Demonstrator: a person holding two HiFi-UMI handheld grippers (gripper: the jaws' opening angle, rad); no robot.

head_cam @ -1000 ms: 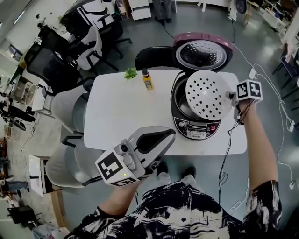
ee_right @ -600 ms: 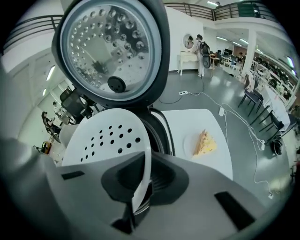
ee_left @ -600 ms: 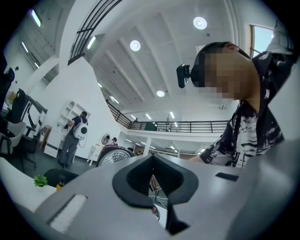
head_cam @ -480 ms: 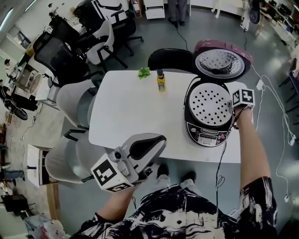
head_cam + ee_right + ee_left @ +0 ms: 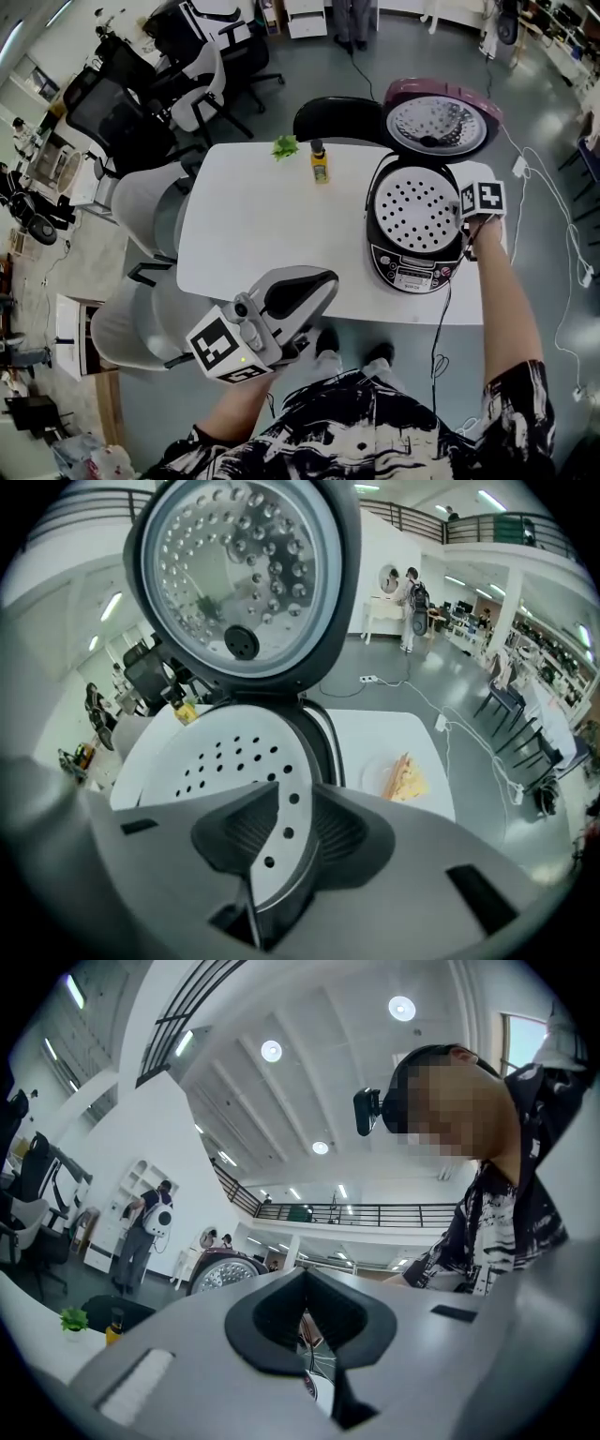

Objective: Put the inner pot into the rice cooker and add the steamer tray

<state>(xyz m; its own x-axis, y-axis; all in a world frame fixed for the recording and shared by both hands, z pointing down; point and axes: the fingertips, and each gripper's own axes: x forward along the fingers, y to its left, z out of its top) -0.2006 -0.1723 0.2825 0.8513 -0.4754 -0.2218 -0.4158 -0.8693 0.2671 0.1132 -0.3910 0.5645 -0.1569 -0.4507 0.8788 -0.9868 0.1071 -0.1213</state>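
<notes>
Closest to me, the left gripper (image 5: pixel 328 278) hangs off the near edge of the white table (image 5: pixel 253 234), tilted a little upward. In its own view its fingers are pressed together at the tips with nothing between them (image 5: pixel 303 1283). A sliver of the scene shows through the gap below them, too small for me to read.

Further out on my right, the rice cooker (image 5: pixel 412 272) stands on the table with its control panel facing me. The white perforated steamer tray (image 5: pixel 415 209) lies flat in its mouth and covers the whole opening, so I can't see the inner pot at all.

The right gripper (image 5: pixel 464 223) points steeply down at the cooker's right rim. Its jaws have just been opening, and the tray's edge (image 5: pixel 225 761) stands between its parted fingers (image 5: pixel 284 813). I can't tell whether either pad touches the tray.

My right arm hides the table beside the cooker. The right gripper view shows a yellowish item (image 5: pixel 405 778) there that I can't identify.

Behind the tray, the hinged lid (image 5: pixel 442 127) stands open. Towards the table's far edge are a small yellow bottle (image 5: pixel 321 165) and a green sprig (image 5: pixel 285 146).
</notes>
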